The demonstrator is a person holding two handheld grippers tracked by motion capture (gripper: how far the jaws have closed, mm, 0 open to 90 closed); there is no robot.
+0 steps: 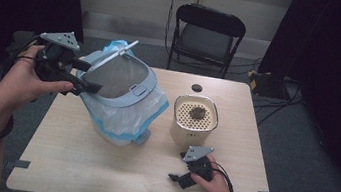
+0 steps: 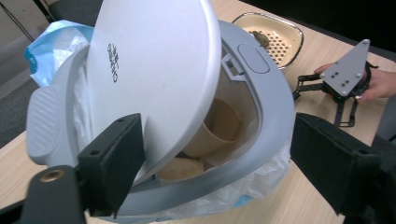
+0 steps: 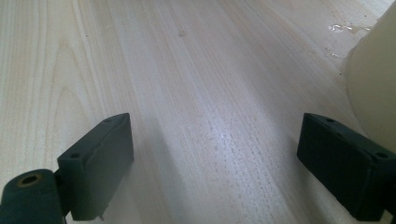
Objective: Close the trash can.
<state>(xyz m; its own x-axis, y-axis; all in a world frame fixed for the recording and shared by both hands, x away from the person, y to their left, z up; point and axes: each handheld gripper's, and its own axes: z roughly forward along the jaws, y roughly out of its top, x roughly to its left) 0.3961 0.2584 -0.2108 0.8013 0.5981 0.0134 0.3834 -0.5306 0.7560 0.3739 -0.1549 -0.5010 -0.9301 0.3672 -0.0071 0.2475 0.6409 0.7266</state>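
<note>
While lid [image 2: 154, 70] stands raised | left claw [image 1: 85, 75] open beside bin [image 1: 122, 104] | right claw [image 1: 179, 170] open, likely resting on table [image 1: 98, 166].

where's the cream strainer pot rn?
High view: the strainer pot stands right of centre on the table, right of the lined bin, just beyond the right gripper.

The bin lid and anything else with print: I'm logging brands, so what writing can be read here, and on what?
Bin lid: a short dark printed mark near its edge, too blurred to read.
Cream container: no writing visible.
Nothing else carries legible text.
</note>
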